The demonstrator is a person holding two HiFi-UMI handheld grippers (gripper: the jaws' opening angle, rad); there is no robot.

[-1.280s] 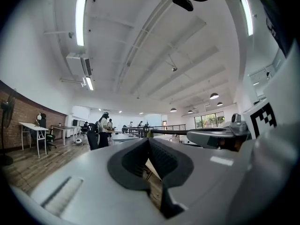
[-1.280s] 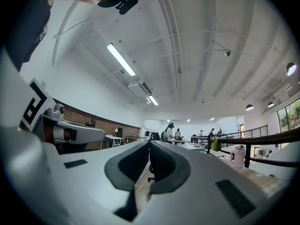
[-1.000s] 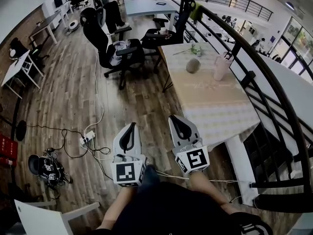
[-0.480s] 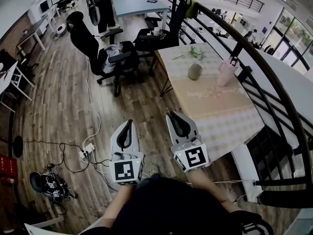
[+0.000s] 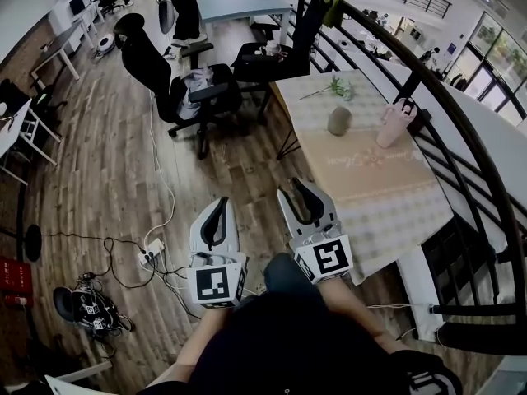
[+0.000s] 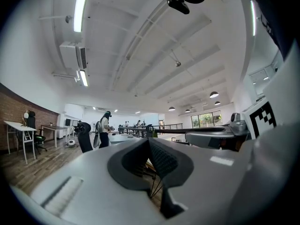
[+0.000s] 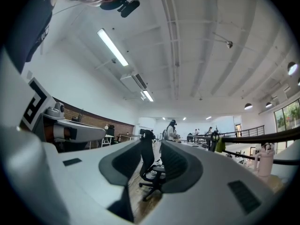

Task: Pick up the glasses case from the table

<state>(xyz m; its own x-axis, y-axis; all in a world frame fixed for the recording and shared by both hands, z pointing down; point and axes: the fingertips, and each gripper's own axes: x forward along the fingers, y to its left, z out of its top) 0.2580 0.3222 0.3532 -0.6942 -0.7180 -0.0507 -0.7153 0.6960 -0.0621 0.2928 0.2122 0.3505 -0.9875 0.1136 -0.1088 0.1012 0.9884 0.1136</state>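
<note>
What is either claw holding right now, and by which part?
Nothing. The left claw is shut and empty; the right claw is opening with nothing between its jaws. The glasses case lies on the table, untouched.

Open-plan office: black swivel chairs [image 5: 148, 56], long desks [image 5: 239, 2], ceiling strip lights [image 6: 82, 6], wood-plank floor [image 5: 107, 163], black railing [image 5: 422, 122].

The table [image 5: 375, 192] runs from the centre of the frame toward the upper right. It is covered by a pale cloth [image 5: 387, 212] with a beige middle band and checked ends. A grey, rounded glasses case [image 5: 339, 121] lies on the beige part. A pink bottle [image 5: 394, 127] stands upright to its right, apart from it. A green sprig [image 5: 336, 87] lies higher up, on the checked far end.
</note>
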